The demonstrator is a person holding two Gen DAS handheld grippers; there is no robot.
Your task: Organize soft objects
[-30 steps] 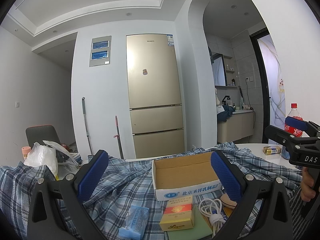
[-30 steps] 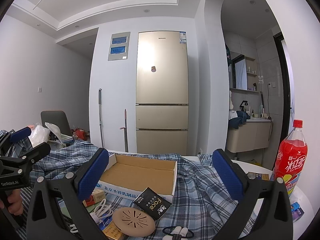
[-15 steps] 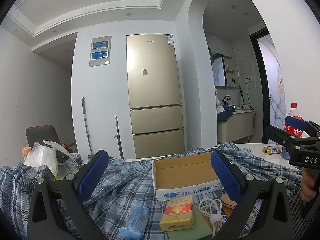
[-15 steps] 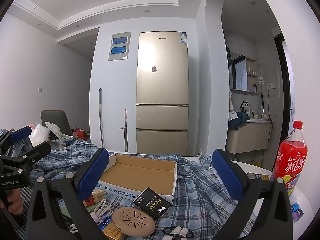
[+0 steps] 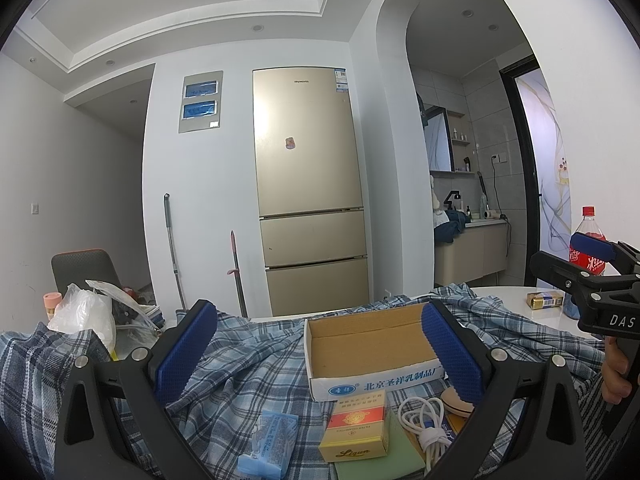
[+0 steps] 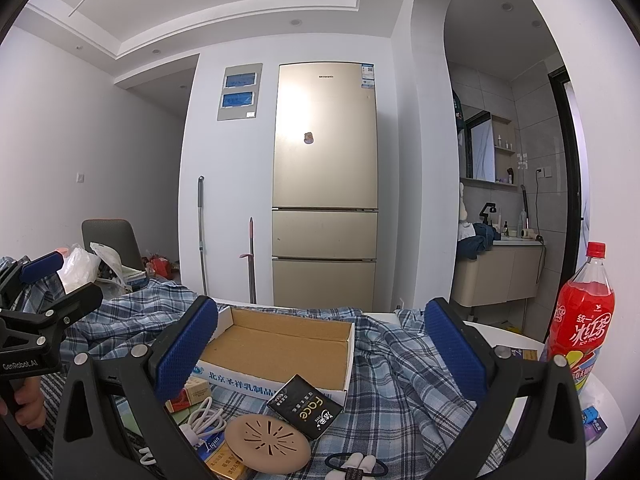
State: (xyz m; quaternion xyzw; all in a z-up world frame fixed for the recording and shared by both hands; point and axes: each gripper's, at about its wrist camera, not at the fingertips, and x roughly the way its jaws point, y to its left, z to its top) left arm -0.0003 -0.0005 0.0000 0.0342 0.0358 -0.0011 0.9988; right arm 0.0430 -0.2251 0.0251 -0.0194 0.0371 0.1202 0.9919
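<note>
Left wrist view: nothing has moved in a second; both left tongs (image 5: 316, 346) and right tongs (image 6: 320, 346) hover wide open, empty, above the blue plaid cloth (image 5: 256, 356) and shallow cardboard box (image 5: 372, 344); organizing seemingly unstarted.
</note>
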